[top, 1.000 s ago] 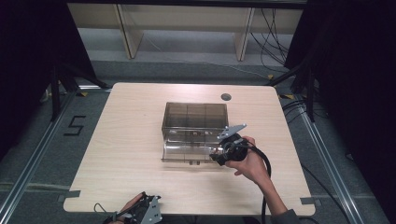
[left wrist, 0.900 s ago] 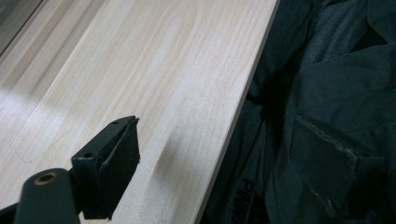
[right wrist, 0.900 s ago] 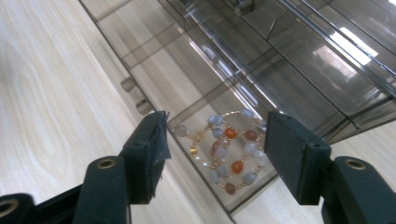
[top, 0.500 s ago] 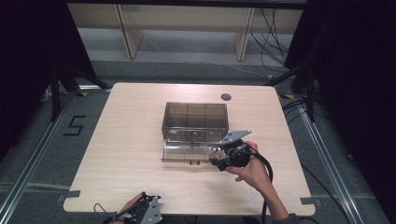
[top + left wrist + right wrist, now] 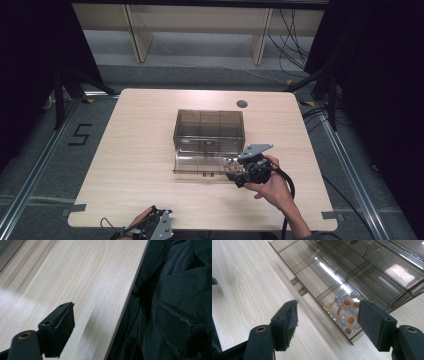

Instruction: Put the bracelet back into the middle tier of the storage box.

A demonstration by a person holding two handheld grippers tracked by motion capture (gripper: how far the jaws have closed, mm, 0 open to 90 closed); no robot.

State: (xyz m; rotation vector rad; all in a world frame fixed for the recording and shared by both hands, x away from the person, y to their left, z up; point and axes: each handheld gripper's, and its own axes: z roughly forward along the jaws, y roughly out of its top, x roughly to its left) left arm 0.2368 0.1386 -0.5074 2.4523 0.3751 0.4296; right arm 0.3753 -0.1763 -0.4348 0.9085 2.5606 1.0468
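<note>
Smoky translucent plastic organiser box (image 5: 209,129) sits mid tabletop (image 5: 135,150), pale wood grain, matte. Box lid (image 5: 200,163) folded down toward person, divided into rectangular compartments by thin walls. Beaded bracelet (image 5: 344,311) lies in end compartment of lid: rounded beads, milky blue-grey and orange, on gold links. Right hand-held gripper (image 5: 328,315) hovers above it, black rubber-padded jaws spread, just been opening, nothing pinched between pads. Left hand-held gripper (image 5: 159,226) rests at near tabletop edge, beside dark fabric; its opening cannot tell.

Pale wooden table (image 5: 140,165), with smoky clear plastic drawer box (image 5: 209,125) at centre.
</note>
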